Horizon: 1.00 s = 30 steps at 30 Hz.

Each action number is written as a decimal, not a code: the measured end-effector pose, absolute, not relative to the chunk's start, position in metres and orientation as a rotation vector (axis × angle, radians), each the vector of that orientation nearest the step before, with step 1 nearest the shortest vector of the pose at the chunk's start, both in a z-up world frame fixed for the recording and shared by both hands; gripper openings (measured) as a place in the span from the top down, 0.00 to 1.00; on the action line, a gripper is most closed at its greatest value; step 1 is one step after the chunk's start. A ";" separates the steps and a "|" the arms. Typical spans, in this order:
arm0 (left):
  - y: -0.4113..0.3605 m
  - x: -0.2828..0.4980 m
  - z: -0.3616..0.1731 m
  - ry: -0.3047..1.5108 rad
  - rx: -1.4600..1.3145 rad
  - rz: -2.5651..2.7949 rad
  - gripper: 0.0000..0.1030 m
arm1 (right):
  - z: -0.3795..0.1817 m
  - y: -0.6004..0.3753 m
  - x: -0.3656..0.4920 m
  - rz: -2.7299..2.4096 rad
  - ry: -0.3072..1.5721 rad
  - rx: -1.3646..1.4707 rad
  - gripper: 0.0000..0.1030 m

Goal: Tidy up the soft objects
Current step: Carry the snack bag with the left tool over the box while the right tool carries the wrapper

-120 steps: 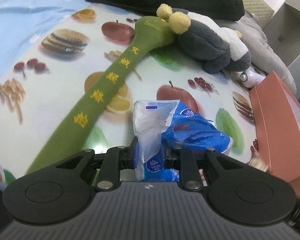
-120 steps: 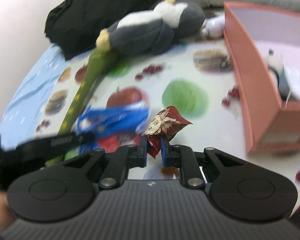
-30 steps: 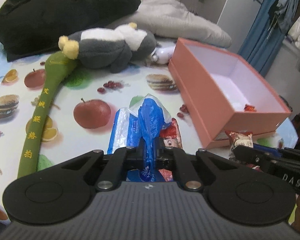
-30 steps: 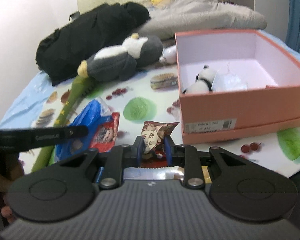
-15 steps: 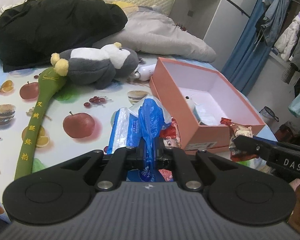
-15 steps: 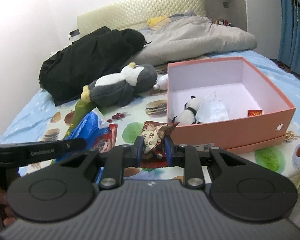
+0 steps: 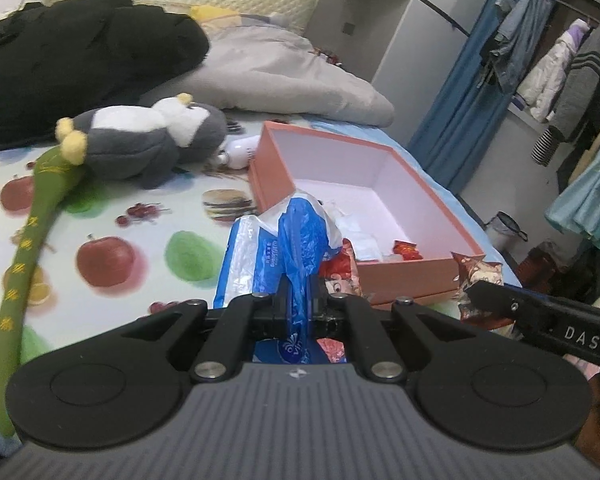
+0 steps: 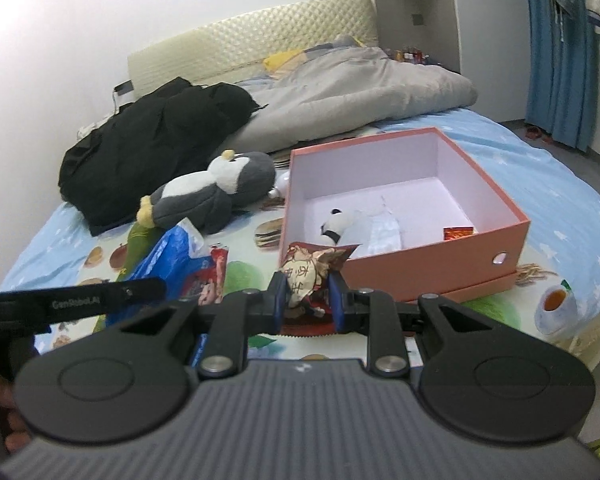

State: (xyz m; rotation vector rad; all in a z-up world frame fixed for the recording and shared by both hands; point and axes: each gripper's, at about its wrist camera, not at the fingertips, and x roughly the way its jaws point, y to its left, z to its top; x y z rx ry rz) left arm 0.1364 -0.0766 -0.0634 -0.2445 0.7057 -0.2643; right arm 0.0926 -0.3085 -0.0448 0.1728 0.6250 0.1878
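My left gripper (image 7: pixel 300 312) is shut on a blue and clear plastic tissue pack (image 7: pixel 296 248) and holds it above the bed, just in front of the pink box (image 7: pixel 420 272). My right gripper (image 8: pixel 308 300) is shut on a crumpled brown and red snack bag (image 8: pixel 308 268), held in the air before the box's near-left corner (image 8: pixel 440 264). The box holds a small panda plush (image 8: pixel 336 224), a white pack (image 8: pixel 380 232) and a red sachet (image 8: pixel 458 234). The snack bag also shows at the right of the left wrist view (image 7: pixel 476 276).
A grey penguin plush (image 7: pixel 140 144) and a long green plush stick (image 7: pixel 32 240) lie on the fruit-print sheet (image 7: pixel 112 204). A black coat (image 7: pixel 60 76) and grey duvet (image 7: pixel 284 80) lie behind. A white bottle (image 7: pixel 240 146) lies by the box. The bed's edge is at the right.
Both grippers have risen and pulled back with their loads still held. The box now sits lower and farther in both views, and more of the room shows.
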 end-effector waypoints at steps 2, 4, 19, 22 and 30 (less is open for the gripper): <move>-0.084 0.147 -0.062 0.707 -0.238 -0.281 0.93 | -0.045 -0.315 0.100 0.178 0.627 0.190 0.74; -0.092 0.159 -0.058 0.704 -0.237 -0.300 0.93 | -0.043 -0.320 0.107 0.174 0.623 0.202 0.74; -0.144 0.260 -0.050 0.712 -0.130 -0.341 0.97 | -0.053 -0.353 0.201 0.160 0.674 0.245 0.74; -0.143 0.271 -0.059 0.735 -0.118 -0.330 0.97 | -0.060 -0.353 0.211 0.170 0.687 0.237 0.74; -0.116 0.262 -0.079 0.790 -0.158 -0.281 0.97 | -0.075 -0.344 0.208 0.182 0.728 0.249 0.74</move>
